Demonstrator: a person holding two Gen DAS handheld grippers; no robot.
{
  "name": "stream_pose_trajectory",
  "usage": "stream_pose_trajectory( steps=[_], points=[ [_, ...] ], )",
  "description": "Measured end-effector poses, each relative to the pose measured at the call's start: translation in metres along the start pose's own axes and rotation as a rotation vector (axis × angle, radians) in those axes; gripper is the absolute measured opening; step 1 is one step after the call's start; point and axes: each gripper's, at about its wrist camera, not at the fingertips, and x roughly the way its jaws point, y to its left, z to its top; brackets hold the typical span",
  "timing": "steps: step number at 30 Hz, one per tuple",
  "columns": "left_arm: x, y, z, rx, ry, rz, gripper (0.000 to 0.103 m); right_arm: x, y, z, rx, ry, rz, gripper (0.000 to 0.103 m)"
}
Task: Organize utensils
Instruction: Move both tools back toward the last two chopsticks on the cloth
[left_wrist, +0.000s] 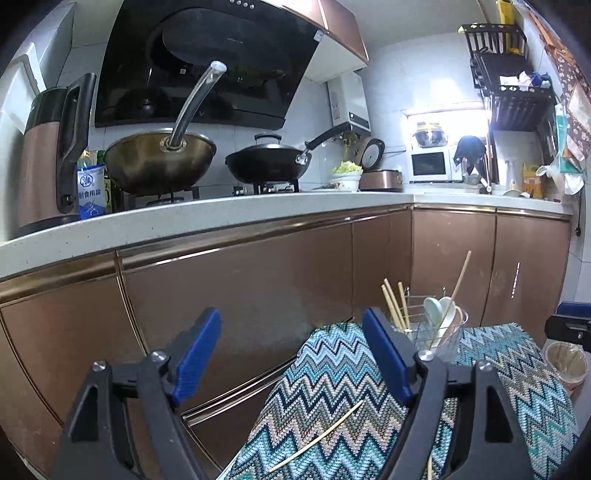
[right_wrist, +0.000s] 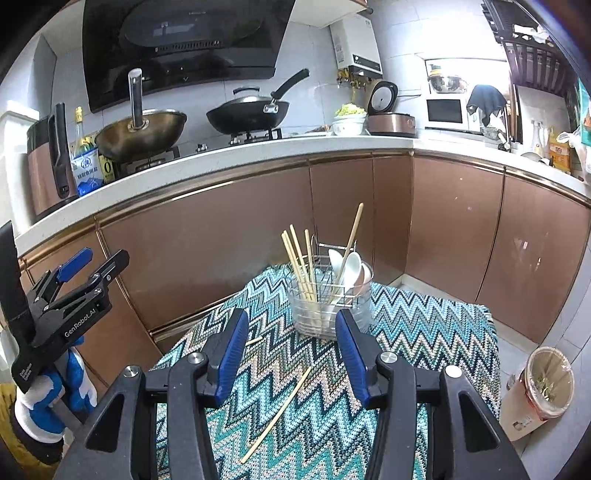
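Zigzag-patterned cloth (right_wrist: 424, 325) spread over the low surface. On it, wire caddy (right_wrist: 328, 295) holding upright chopsticks (right_wrist: 301, 258) and white spoons (right_wrist: 347, 264). Nearer, one loose chopstick (right_wrist: 277, 415) lying flat on the cloth. Left claw (left_wrist: 291, 350) released, empty, held over the cloth's edge. Right claw (right_wrist: 291, 350) released, empty, above the loose chopstick.

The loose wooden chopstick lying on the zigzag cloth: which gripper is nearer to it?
Right. The right gripper hangs open directly over the loose wooden chopstick, which lies between its fingers in view. The left gripper, also open, sits off to the left, beyond the zigzag cloth's edge.
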Motion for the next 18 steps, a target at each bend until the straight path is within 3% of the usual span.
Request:
stream_pose_trajectory(
  steps=[18],
  points=[
    [0.078, -0.006, -0.049, -0.003, 0.191, -0.043, 0.079, 0.077, -0.014, -0.024, 0.023, 0.149, 0.024, 0.046]
  ],
)
